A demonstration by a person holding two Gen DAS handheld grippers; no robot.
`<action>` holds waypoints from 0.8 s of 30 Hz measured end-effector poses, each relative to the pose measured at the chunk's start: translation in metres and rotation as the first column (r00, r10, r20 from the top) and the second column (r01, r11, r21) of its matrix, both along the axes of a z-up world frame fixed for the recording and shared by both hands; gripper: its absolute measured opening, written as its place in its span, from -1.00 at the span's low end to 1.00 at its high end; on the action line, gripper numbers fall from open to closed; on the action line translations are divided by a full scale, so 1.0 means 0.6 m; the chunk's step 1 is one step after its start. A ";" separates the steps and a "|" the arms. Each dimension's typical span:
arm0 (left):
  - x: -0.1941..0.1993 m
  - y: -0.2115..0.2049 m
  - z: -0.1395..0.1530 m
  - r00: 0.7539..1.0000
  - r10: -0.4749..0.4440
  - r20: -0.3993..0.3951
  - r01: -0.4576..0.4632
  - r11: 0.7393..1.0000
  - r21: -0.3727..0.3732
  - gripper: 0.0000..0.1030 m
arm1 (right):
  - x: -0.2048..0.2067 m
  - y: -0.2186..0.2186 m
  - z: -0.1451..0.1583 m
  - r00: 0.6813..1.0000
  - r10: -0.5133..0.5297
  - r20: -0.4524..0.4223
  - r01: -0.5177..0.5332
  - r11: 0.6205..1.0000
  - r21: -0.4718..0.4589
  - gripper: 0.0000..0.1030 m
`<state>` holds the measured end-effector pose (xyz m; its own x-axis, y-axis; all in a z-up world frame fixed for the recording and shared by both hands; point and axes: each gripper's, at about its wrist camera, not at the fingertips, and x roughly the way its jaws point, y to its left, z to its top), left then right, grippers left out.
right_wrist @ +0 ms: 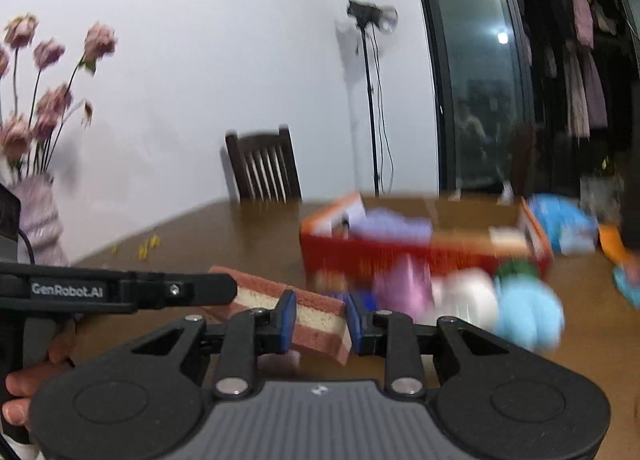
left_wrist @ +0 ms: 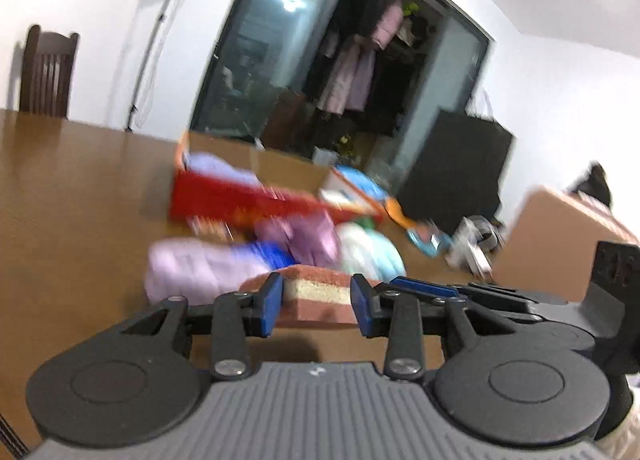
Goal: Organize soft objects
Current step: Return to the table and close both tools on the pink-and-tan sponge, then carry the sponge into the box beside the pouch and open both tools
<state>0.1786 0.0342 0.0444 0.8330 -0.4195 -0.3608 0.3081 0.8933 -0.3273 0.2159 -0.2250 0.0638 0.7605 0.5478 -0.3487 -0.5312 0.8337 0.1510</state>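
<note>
We hold two claws over a brown wooden table. Both claws pinch the same soft thing: a sponge that looks like a slice of cake, pink on top and bottom with a cream stripe in the middle.

In the left wrist view, our left gripper has its blue pads on both sides of the sponge, one pad touching each side. The sponge sits between them, above the table, with a dark shadow under it.

In the right wrist view, our right gripper pinches one end of the sponge between its blue pads. The sponge is tilted, with its far end reaching toward the left. The black finger of the left gripper comes in from the left and sits against that far end. A hand holds the handle low on the left.

Behind the sponge lies a heap of soft toys in purple, blue, white and light blue. The picture is blurry, so we cannot tell what each toy is. Just behind the heap stands a red box with a pale purple soft thing inside it.

A brown cardboard box stands on the right. A dark wooden chair waits at the far side of the table. Pink flowers stand in a vase on the left.
</note>
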 end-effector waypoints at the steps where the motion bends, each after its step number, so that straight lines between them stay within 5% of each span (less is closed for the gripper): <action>1: -0.013 -0.006 -0.014 0.999 -0.018 -0.029 0.018 1.000 0.004 -0.29 | -0.017 -0.009 -0.015 1.000 -0.008 -0.015 0.008 1.000 -0.004 -0.48; 7: -0.084 0.003 -0.056 0.990 -0.086 -0.114 0.084 0.996 -0.023 -0.22 | -0.120 -0.055 -0.074 0.993 -0.010 -0.116 0.014 0.999 0.032 -0.42; 13: -0.102 0.003 -0.058 0.990 -0.075 -0.116 0.075 0.997 -0.005 -0.14 | -0.170 -0.066 -0.072 0.995 0.008 -0.096 -0.004 0.999 0.040 -0.28; 24: -0.050 0.012 -0.072 0.979 -0.049 -0.199 0.035 0.997 -0.073 -0.17 | -0.115 -0.063 -0.085 0.986 -0.038 -0.160 0.054 0.994 0.099 -0.28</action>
<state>0.1487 0.0416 0.0012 0.7279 -0.4820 -0.4877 0.2663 0.8541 -0.4467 0.1468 -0.2625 0.0130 0.7256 0.5529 -0.4095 -0.4557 0.8321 0.3160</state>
